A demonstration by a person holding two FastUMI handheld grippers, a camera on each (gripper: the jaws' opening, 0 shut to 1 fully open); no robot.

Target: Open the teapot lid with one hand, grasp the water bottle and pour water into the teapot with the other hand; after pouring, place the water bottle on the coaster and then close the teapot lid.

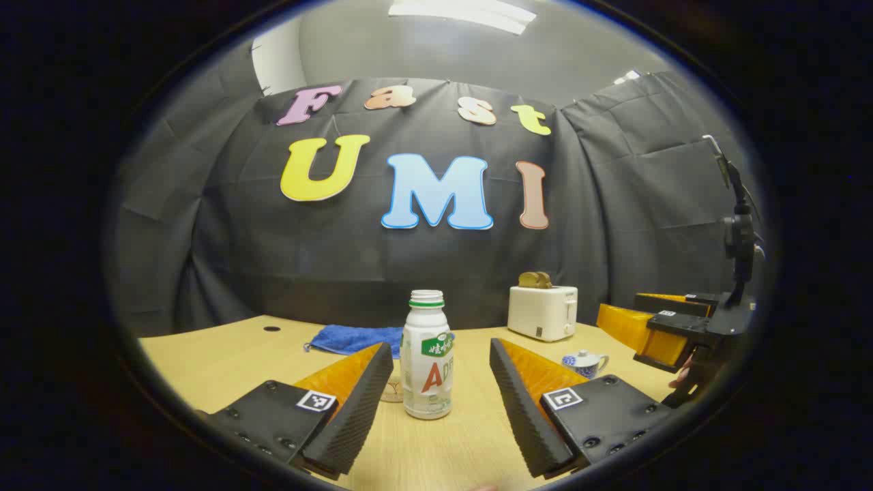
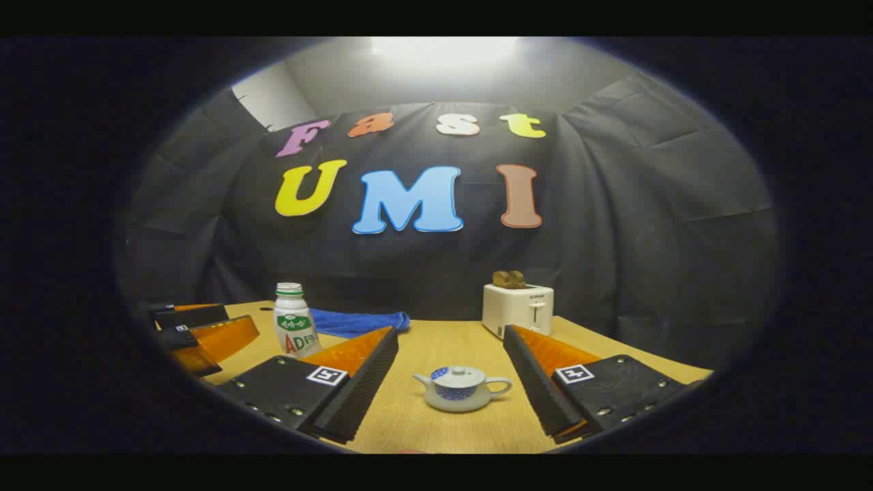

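A white water bottle [image 1: 427, 361] with a green label stands upright on the wooden table [image 1: 225, 348], straight ahead of my left gripper [image 1: 440, 346]. That gripper is open, its fingers wide on either side of the bottle and not touching it. A small round coaster [image 1: 392, 391] peeks out just left of the bottle's base. In the right gripper view a small grey teapot [image 2: 462, 389] with blue pattern sits lid-on, ahead of my open right gripper [image 2: 451, 334]. The bottle [image 2: 294, 329] stands at the left, beside the left gripper [image 2: 198, 334]. The teapot [image 1: 585, 363] also appears right of the left gripper's fingers.
A white toaster [image 1: 542, 312] with bread in it stands at the back right of the table, also seen as the toaster [image 2: 518, 308]. A blue cloth [image 1: 354, 339] lies at the back. The right gripper [image 1: 655, 327] with a hand holding it hovers at the right.
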